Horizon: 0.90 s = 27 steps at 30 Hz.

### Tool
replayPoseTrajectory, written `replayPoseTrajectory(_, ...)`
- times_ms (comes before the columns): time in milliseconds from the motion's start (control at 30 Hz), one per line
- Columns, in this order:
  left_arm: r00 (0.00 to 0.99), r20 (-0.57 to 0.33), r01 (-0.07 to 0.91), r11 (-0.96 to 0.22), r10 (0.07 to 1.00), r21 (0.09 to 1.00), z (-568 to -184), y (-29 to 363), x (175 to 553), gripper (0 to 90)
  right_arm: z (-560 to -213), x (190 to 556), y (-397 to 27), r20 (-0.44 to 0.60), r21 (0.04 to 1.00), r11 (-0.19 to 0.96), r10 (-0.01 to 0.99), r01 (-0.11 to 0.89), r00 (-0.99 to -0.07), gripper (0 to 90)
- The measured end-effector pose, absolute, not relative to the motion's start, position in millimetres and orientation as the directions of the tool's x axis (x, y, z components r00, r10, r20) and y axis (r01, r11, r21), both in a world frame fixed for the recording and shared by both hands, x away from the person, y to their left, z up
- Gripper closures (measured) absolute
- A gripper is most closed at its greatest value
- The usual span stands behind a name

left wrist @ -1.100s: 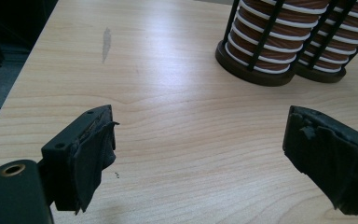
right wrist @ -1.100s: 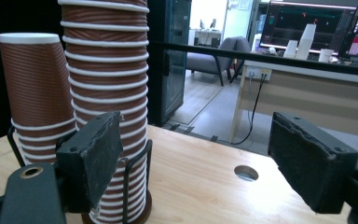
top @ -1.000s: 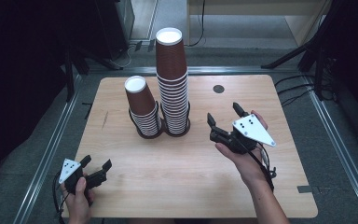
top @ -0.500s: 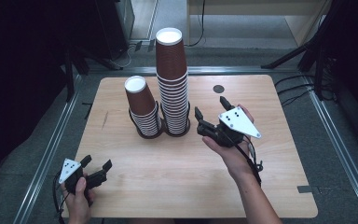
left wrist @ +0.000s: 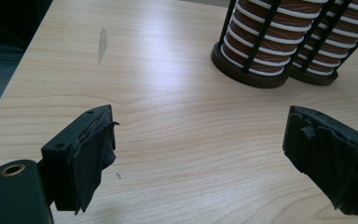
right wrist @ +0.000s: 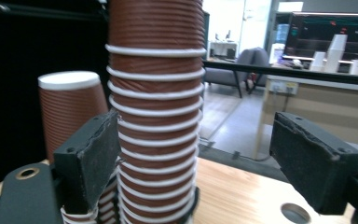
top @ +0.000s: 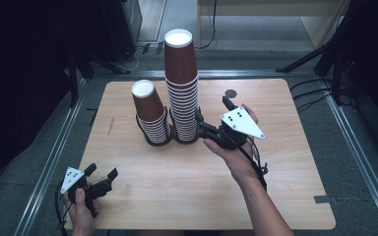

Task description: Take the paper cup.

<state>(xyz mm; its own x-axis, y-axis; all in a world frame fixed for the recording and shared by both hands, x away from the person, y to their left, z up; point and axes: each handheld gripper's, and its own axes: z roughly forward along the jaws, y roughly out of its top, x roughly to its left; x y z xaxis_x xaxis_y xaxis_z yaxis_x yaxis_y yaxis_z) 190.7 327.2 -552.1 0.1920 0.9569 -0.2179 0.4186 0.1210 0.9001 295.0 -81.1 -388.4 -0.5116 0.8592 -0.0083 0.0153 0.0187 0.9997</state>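
By the tall stack [top: 182,88], the right gripper [top: 211,118] has been opening its empty jaws, probably to take a cup; left gripper [top: 100,173] rests open, empty

Your right gripper [top: 210,114] stands just right of the taller cup stack [top: 182,88], whose side lies between its jaws toward the left one, while the shorter cup stack [top: 150,115] sits beyond that, left of the taller. Both stacks stand in a holder [left wrist: 261,77] on the counter [top: 177,187]. Ahead and to the right of your left gripper [top: 101,173], whose jaws have bare counter between them, that holder sits well apart.
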Motion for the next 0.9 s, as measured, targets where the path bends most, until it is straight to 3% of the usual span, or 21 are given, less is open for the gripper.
replayPoseTrajectory(433, 0.187, -0.215, 0.430, 0.117, 0.958, 0.895, -552, 327, 192, 9.5, -376, 305, -62, -0.015, 0.999, 0.028, 0.849, 0.018, -0.528, 9.5)
replayPoseTrajectory(500, 0.186, -0.208, 0.432, 0.110, 0.960, 0.895, -553, 326, 192, 15.4, -374, 307, -58, -0.016, 1.000, 0.023, 0.854, 0.008, -0.520, 4.3)
replayPoseTrajectory(900, 0.176, -0.191, 0.428, 0.099, 0.966, 0.898, -552, 325, 192, 10.0, -364, 316, -39, -0.036, 0.999, 0.043, 0.853, 0.002, -0.521, 3.0)
